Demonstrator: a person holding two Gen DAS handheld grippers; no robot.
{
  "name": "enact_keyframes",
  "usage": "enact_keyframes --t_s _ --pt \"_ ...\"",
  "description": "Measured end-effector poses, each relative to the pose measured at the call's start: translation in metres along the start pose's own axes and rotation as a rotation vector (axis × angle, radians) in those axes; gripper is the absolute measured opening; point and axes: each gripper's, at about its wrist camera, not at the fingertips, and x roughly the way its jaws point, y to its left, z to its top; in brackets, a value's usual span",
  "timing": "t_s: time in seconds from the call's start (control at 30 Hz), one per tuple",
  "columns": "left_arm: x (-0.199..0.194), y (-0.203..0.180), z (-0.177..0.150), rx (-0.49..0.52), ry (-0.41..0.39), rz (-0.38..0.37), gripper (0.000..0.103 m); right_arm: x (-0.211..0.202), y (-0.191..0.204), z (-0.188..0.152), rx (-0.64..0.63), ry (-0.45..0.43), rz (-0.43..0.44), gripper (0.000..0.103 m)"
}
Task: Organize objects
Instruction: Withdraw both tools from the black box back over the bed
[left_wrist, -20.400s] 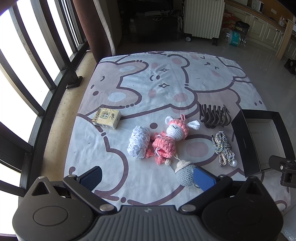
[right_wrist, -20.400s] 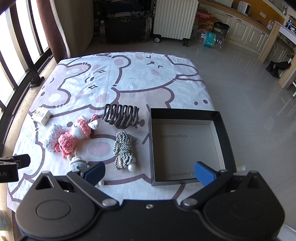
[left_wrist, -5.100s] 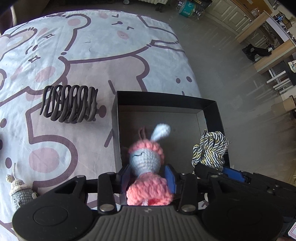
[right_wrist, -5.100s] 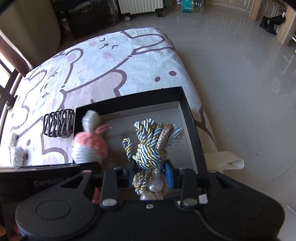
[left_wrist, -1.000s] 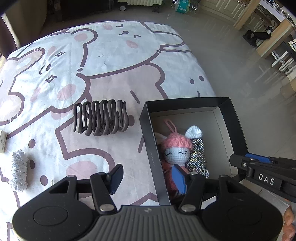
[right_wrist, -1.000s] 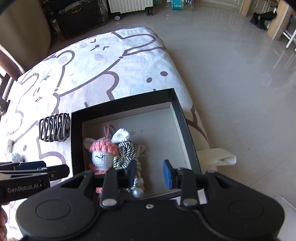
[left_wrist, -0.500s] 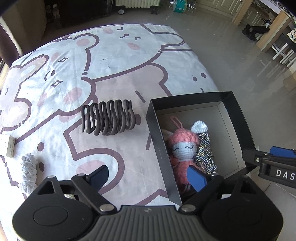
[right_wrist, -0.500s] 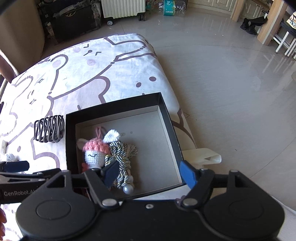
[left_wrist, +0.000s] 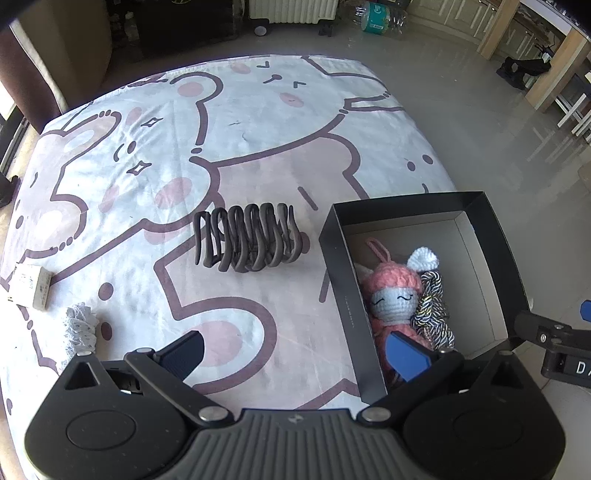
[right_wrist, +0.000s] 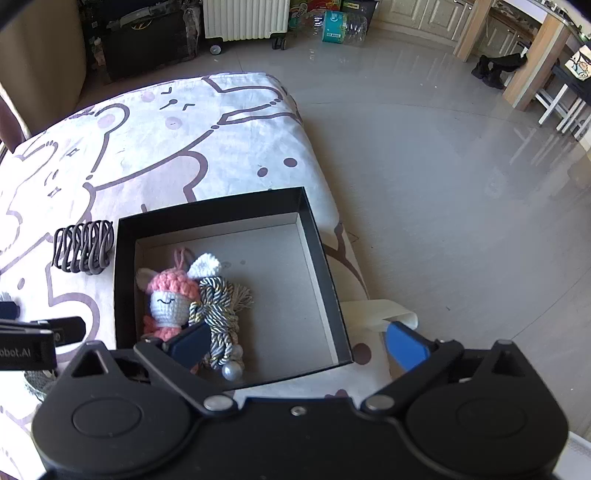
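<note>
**Two in the box, more waiting**

Left view: my left fingers (left_wrist: 295, 350) hang spread and empty; the clip (left_wrist: 247, 240) lies beside the box (left_wrist: 343, 295), handy next.

Right view: my right fingers (right_wrist: 295, 341) gape over the doll (right_wrist: 168, 295) and cord (right_wrist: 218, 314), tucked together to save room.

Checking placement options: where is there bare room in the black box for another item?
The black box floor is bare across its right half and far strip. Its near-left side is crowded by the crocheted doll and the cord bundle, which touch each other.
</note>
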Motion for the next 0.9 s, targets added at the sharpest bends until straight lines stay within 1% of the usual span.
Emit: enact_keyframes --t_s 0.33,0.7,0.9 --pt "0.002 0.003 -0.001 0.002 -0.001 0.017 0.103 -0.002 -0.004 -0.003 0.006 0.003 -0.010 0.103" --pt "0.002 0.003 -0.002 -0.003 -0.003 0.005 0.103 -0.001 -0.005 -0.006 0.011 0.000 -0.014 0.103" --pt "0.003 0.012 -0.001 -0.027 0.004 -0.008 0.103 0.005 -0.005 -0.009 0.017 0.002 -0.017 0.103"
